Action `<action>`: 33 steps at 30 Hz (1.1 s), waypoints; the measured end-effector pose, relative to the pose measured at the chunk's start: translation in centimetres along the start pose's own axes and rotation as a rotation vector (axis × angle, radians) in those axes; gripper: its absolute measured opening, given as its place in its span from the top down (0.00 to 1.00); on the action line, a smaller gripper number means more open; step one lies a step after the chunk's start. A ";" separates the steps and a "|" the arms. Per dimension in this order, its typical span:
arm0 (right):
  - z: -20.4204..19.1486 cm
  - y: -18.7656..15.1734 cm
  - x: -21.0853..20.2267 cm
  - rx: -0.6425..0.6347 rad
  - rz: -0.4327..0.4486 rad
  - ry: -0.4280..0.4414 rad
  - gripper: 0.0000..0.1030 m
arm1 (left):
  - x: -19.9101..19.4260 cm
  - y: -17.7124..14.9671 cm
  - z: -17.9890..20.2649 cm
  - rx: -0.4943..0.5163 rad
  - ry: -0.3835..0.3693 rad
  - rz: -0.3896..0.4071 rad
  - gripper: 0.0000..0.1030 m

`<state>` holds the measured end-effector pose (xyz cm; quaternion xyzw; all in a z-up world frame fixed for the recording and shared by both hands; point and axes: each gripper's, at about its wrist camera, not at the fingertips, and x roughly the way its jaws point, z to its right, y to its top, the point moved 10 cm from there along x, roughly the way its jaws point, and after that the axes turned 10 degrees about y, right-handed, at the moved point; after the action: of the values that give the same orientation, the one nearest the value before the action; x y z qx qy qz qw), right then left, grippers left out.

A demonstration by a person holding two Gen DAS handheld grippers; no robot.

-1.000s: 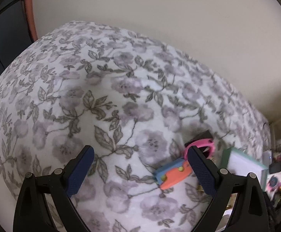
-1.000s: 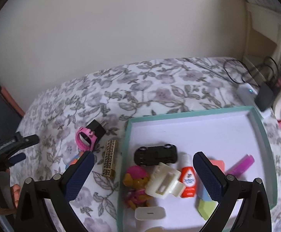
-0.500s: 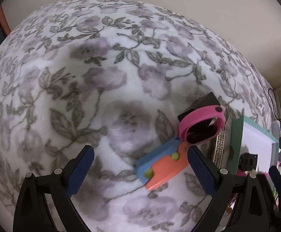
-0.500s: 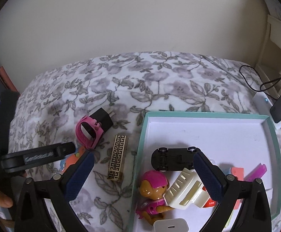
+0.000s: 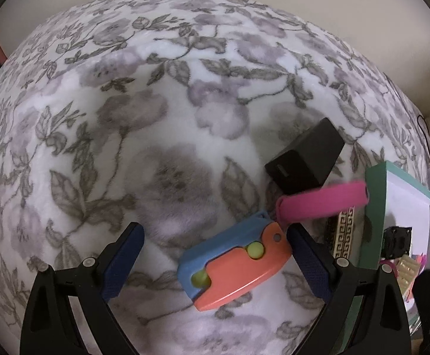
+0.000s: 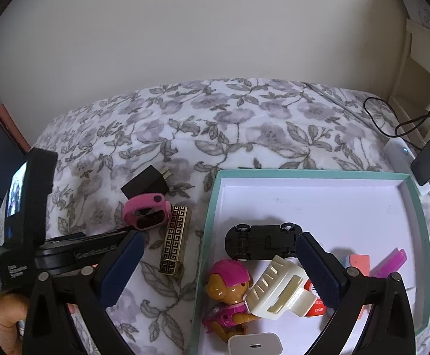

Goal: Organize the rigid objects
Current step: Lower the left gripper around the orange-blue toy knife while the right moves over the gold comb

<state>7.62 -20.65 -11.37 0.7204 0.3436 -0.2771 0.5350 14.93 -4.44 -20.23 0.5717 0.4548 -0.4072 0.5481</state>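
As left gripper point(image 5: 215, 263) has come closer, fingers spread, toy knife point(image 5: 234, 261) lies between them: pickup next. Right gripper point(image 6: 218, 269) released above tray point(image 6: 422, 266).

Floral blanket point(image 5: 185, 94) against a plain cream wall point(image 6: 185, 29).

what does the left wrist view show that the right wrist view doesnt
Only the left wrist view: the blue and orange plastic toy lying between the open left claw fingers. Only the right wrist view: the pink-helmeted pup figure, cream hair clip and white charger in the tray, between the open right claw fingers. Both show the black power adapter, pink wristband, gold patterned bar, black toy car and teal-rimmed tray.
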 end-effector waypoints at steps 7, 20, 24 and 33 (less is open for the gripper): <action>-0.3 0.0 0.0 0.013 0.006 0.013 0.00 | -0.1 -1.2 -1.5 0.004 0.003 -0.030 0.06; -2.5 -0.5 1.1 0.032 -0.022 0.112 0.00 | -0.8 -3.9 -7.3 -0.020 0.060 -0.062 0.06; -3.4 -0.8 1.9 0.001 -0.050 0.104 0.00 | -0.7 -4.3 -10.0 -0.039 0.053 -0.074 0.06; -4.6 -1.2 3.2 -0.018 -0.077 0.109 0.00 | -0.2 -6.0 -12.9 -0.089 0.022 -0.136 0.06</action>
<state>8.80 -15.36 -13.27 0.7158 0.4022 -0.2550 0.5107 8.67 8.28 -20.68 0.5192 0.5161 -0.4165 0.5390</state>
